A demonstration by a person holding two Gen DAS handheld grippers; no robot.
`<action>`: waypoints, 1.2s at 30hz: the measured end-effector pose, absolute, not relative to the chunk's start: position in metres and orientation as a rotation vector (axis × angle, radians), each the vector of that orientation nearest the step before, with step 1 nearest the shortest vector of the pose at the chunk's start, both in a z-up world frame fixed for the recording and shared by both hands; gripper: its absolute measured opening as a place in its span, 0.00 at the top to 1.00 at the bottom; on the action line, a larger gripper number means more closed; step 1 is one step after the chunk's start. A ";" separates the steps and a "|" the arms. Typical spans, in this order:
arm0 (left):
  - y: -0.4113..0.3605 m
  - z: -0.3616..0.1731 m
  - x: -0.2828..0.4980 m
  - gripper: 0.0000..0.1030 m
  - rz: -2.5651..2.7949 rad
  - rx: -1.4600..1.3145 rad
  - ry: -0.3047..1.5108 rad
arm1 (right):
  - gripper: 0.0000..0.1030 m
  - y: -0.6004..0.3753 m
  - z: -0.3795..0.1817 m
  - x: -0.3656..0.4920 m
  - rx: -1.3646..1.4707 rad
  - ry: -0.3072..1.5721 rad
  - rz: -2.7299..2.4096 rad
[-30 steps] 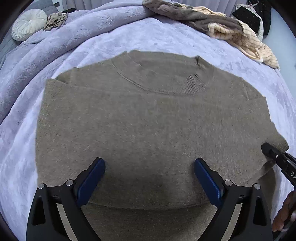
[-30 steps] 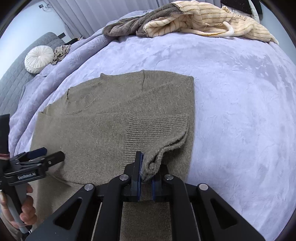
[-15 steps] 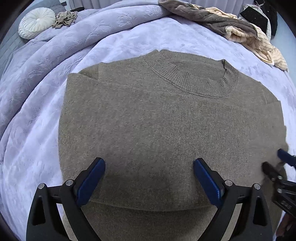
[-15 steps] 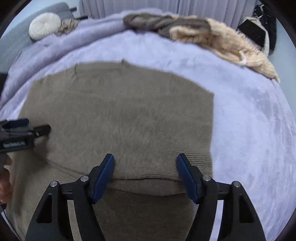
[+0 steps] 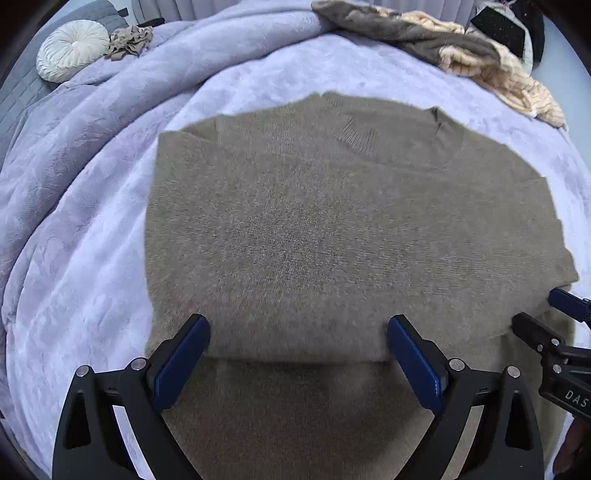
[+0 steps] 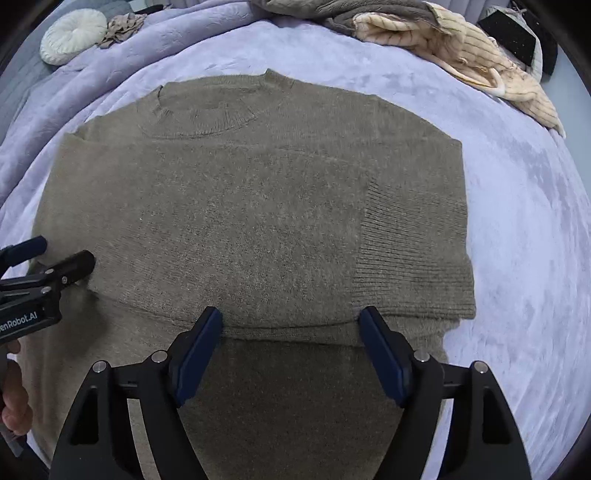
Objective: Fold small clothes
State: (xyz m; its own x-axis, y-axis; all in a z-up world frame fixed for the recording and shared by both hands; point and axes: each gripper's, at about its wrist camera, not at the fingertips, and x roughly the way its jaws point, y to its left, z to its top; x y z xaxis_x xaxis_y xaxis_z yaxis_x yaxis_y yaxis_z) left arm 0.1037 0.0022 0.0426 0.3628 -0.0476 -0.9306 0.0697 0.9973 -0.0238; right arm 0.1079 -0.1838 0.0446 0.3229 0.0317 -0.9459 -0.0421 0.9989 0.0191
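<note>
Sweater (image 6: 258,221), olive-brown knit, lies flat on the lavender bed cover (image 6: 517,221), roughly mid-bed, neckline (image 6: 207,122) pointing away from both cams; sleeves are folded in over the body, w/ the ribbed cuff (image 6: 413,251) lying across the sweater's right side, just inside its right edge; a fold edge runs across the sweater's near part, w/ one more layer of knit showing below it toward the cams. What changed: 1 s ago the right gripper (image 6: 291,347) was clamped on that cuff, carrying it over the body; half a sec ago it had let go; now its fingers (image 6: 195,347) stand wide apart, empty, hovering just short of the fold edge; the cuff has stayed put where it was dropped. Left gripper (image 5: 295,354) also spread wide, holding nothing, as it was a sec ago, sitting at the sweater's near edge, left-centre; its tip shows in the right cam at the sweater's left edge. So, my read: sleeve-folding looks done, both sides tucked, garment now a neat rectangle; next step prob. a grab of the hem nearest the cams w/ both grippers, then a fold up toward the neckline. Other bits, away from the sweater: pile of clothes (image 6: 461,48) beyond its far right corner; round white cushion (image 6: 72,33) far left; not involved yet.
</note>
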 end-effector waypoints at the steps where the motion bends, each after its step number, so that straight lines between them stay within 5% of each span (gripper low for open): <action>1: 0.002 0.042 0.100 0.05 -0.083 0.022 1.202 | 0.22 -0.183 0.047 0.105 0.000 1.228 0.051; 5: 0.000 0.010 0.095 0.00 -0.084 0.068 1.354 | 0.21 -0.169 0.022 0.102 -0.070 1.342 0.038; 12: 0.007 0.039 0.038 0.00 -0.130 0.018 1.263 | 0.21 -0.151 0.048 0.055 -0.053 1.233 0.087; 17: 0.006 0.013 -0.015 0.01 -0.121 0.109 1.303 | 0.21 -0.134 0.029 0.012 -0.081 1.283 0.124; 27: 0.028 0.020 -0.171 0.01 -0.178 0.225 1.186 | 0.16 -0.144 0.036 -0.162 -0.250 1.121 0.172; 36: 0.026 0.058 -0.177 0.01 -0.281 0.100 1.165 | 0.16 -0.151 0.065 -0.188 -0.133 1.061 0.227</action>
